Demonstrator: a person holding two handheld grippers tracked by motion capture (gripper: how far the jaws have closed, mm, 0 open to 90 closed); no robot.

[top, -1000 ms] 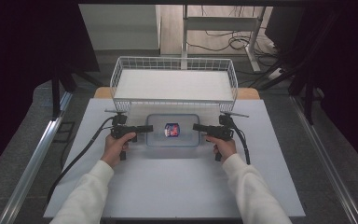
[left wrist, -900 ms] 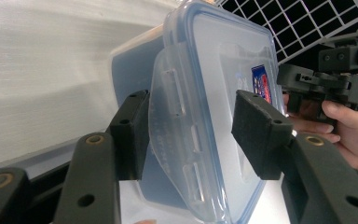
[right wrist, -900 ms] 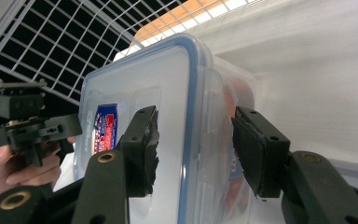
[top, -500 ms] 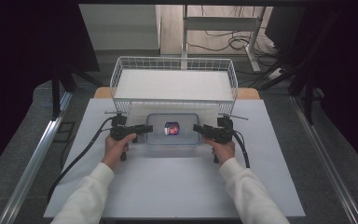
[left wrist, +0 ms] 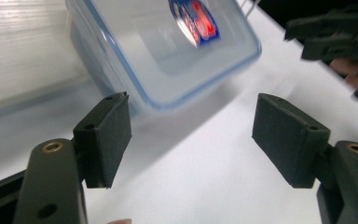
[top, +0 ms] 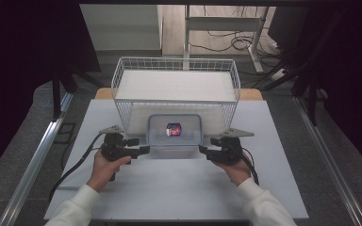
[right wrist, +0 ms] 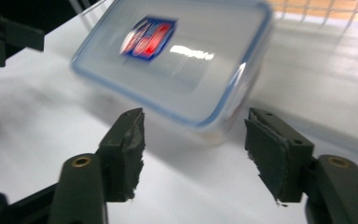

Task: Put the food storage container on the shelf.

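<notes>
**Clear plastic box released, both grippers backed off**

Clear rectangular plastic food box with blue-rimmed lid and red-blue label [top: 174,131] sits centre frame in high view, on white table top [top: 169,188], far long side right against front wall of white wire basket [top: 176,89].

Long axis runs left-right across frame. Short ends face the tongs.

Left gripper [top: 143,149] at lower left of box, just beside its near left corner, apart from it. Jaws have just been opening; wide now, nothing between them. Left gripper view: box [left wrist: 168,51] upper centre, ahead of pads [left wrist: 105,137], clear gap to them.

Right gripper [top: 202,150] mirrored at lower right, just beside near right corner, also apart. Jaws have just been opening, then levelled off; fairly wide, empty. Right gripper view: box [right wrist: 177,60] ahead and above fingertips [right wrist: 126,149], not touched.

Both about equally near. Looks like release done, box parked at basket.

Room: bare table at bottom of frame and on both sides. Top side blocked by basket wall, so no pushing further that way. Any lift into basket needs to clear rim [top: 176,60]; re-grip would come from the short ends.
</notes>
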